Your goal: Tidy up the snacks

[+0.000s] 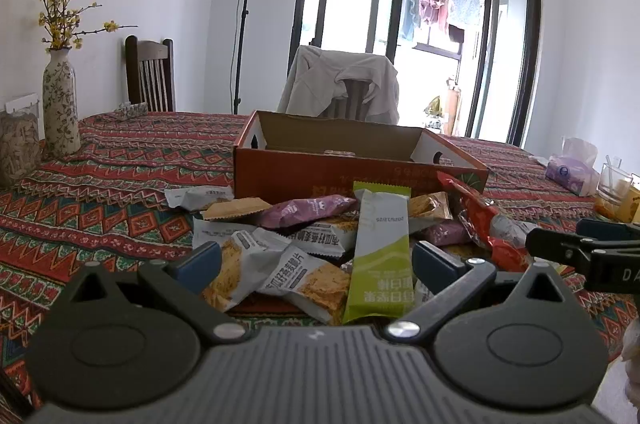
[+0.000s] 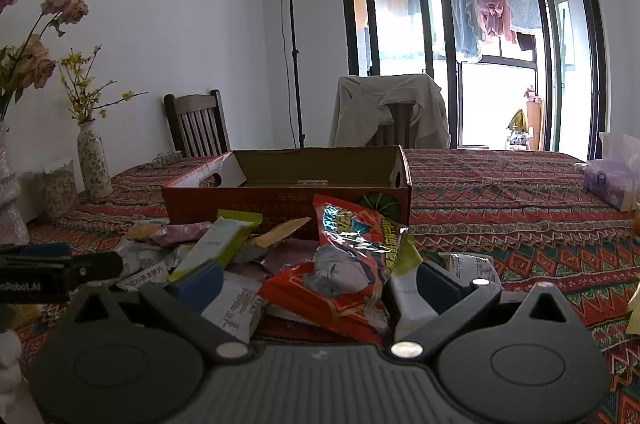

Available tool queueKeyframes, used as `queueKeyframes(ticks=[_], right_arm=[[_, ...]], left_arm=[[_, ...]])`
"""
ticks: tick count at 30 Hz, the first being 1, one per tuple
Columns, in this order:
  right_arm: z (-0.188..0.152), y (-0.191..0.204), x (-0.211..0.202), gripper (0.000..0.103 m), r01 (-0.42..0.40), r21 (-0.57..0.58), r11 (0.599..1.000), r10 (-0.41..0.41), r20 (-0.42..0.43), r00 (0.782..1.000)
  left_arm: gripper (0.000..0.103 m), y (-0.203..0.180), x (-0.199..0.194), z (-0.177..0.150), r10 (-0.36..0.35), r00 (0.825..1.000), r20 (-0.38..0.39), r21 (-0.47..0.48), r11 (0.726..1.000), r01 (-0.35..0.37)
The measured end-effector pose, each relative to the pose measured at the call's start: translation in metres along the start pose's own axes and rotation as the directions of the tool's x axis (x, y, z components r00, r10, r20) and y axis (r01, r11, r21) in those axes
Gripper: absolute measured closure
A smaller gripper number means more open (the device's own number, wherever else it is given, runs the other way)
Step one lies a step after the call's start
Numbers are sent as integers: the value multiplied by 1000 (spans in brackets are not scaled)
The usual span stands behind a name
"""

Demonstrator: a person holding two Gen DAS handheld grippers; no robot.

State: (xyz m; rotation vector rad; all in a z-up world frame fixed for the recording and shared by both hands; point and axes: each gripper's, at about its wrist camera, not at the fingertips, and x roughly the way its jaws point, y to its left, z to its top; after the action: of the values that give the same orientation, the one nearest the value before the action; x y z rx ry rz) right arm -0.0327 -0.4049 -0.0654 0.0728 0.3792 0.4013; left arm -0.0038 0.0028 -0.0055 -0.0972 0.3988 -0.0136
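Crinkly foil and plastic everywhere: the snack pile [image 1: 320, 244] sits in a loose heap on the tabletop [image 1: 100, 192], right in front of an orange cardboard box [image 1: 352, 164] that's open on top. Mixed bag of shapes in there. A long flat green-and-white stick pack [image 1: 378, 256] lies across the top, white-and-grey cracker packets [image 1: 256, 264] with crumpled ends sit under it, and a couple of matte purple pouches [image 1: 308, 210] are wedged near the box wall. On the right side of the heap is a shiny red bag [image 2: 352, 264], puffy and wrinkled, with a serrated edge.

Left gripper [image 1: 316, 264] hangs low over the near edge of the pile with its fingers spread wide, blue pads [image 1: 198, 262] either side of the cracker packets and the green stick, not pinching anything. Right gripper [image 2: 318, 282] is the same deal, fingers wide, with the red bag sitting in the gap between them, and I can't tell if a pad touches it.

Tabletop is covered in a woven-looking cloth with red, green and orange zigzag bands. Further out: a tall floral ceramic vase [image 1: 60, 104] with yellow sprigs at the left, a jar [image 1: 18, 144] beside it, a purple tissue pack [image 1: 572, 172] and a glass [image 1: 614, 188] at the right. Behind the box, a chair [image 1: 344, 84] with a pale jacket draped over it, then a lamp stand [image 1: 246, 4] and glass doors.
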Motion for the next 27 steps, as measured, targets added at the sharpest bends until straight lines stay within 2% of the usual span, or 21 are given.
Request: queueKeyframes(ticks=[27], right_arm=[[0,1,0,0,2,0,1000,-2,-2,1000]], left_arm=[[0,0,0,-3,-3,1000,0,-6,1000,3]])
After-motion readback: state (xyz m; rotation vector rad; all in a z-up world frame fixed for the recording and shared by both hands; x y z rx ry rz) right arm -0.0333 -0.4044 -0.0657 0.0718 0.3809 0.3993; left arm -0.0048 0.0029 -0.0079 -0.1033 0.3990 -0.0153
